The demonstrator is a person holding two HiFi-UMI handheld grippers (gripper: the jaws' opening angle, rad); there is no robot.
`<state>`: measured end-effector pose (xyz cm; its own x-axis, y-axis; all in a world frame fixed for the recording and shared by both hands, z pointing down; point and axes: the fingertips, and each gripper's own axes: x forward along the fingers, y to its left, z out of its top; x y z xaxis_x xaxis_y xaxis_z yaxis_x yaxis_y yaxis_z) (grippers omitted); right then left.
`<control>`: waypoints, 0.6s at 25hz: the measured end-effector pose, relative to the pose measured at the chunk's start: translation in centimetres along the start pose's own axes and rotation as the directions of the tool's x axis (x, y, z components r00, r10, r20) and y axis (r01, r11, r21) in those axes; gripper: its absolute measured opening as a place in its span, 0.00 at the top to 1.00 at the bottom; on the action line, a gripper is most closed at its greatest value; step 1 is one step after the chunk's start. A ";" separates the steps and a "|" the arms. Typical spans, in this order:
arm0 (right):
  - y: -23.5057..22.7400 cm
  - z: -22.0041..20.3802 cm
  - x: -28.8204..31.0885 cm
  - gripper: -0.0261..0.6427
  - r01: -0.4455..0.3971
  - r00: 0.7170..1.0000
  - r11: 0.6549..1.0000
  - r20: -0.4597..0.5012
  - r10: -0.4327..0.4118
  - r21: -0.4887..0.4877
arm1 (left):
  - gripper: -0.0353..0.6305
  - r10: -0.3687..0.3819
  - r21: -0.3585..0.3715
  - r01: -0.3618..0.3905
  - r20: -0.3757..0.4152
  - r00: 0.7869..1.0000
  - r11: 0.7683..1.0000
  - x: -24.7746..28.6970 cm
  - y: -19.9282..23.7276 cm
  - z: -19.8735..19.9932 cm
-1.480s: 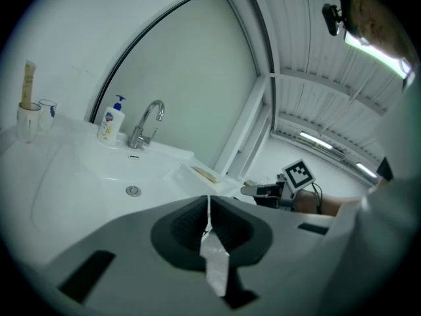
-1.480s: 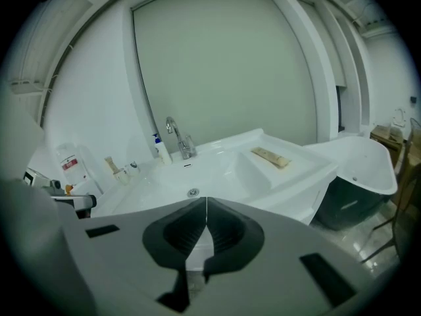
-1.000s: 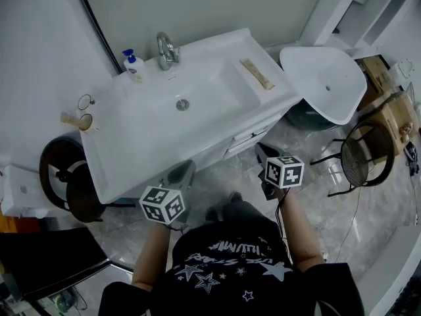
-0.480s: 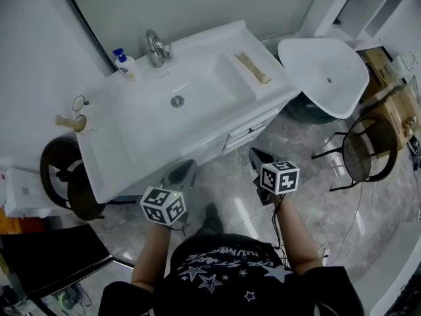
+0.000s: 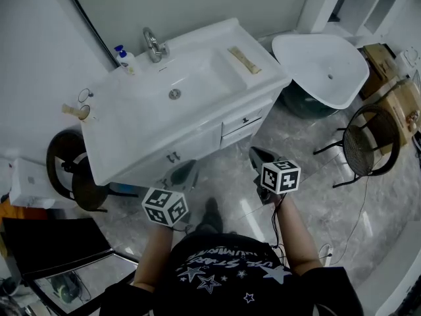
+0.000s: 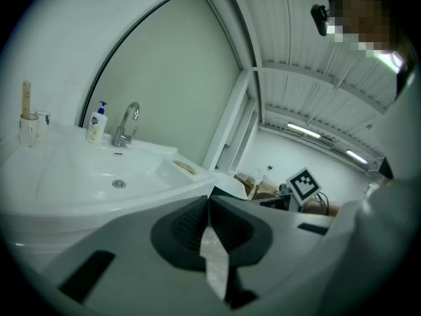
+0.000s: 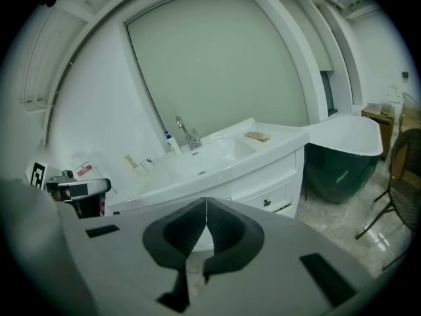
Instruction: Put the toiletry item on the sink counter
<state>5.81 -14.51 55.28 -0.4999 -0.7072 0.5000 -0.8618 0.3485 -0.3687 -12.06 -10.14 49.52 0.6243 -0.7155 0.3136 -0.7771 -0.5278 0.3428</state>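
Standing on the grey marbled floor [image 5: 227,171], a person in a black star-printed shirt [image 5: 227,268] holds both tools low in front of the body. The left gripper [image 6: 209,197] is clenched, its two jaws pressed together at the tips with nothing between them. The right gripper [image 7: 206,200] is clenched the same way and grasps nothing. In the head view each one points toward the white cabinet [image 5: 197,137], with the left nearer to the cabinet front than the right.

Above the cabinet lies the white sink counter [image 5: 118,137], with a rectangular basin [image 5: 197,78] sunk into it and a round drain [image 5: 174,94] at the bottom. The toiletry item [image 5: 240,59] (beige, long and narrow) lies flat on the counter's right ledge, just beside the basin, well apart from both grippers.

Further back, a chrome faucet [image 5: 152,45] stands at the rear edge of the basin, and a pump soap bottle [image 5: 122,58] with a blue top stands upright just to its left. At the counter's far left corner sits a small cup [image 5: 83,114] with a pale stick-like thing in it; what that is cannot be made out.

Off to the right of the counter, a white tub [image 5: 316,64] rests on a dark green base, and a black wire chair [image 5: 368,149] stands beyond it on the floor.
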 end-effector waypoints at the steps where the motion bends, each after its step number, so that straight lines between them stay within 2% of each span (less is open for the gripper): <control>1: 0.3 -0.1 -0.6 0.94 -0.005 1.000 1.000 0.009 0.005 -0.004 | 0.91 0.003 0.004 -0.003 0.007 1.000 1.000 -0.5 -0.6 -0.1; 15: 3.7 -4.1 -9.6 0.94 -0.030 0.997 0.999 0.066 0.032 -0.032 | 0.91 0.014 0.034 -0.016 0.059 0.998 0.999 -7.4 -8.9 -3.6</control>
<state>7.10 -3.87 52.35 -0.5205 -0.7347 0.4350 -0.8486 0.3890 -0.3585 -9.49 1.55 47.32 0.6079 -0.7484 0.2654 -0.7890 -0.5318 0.3076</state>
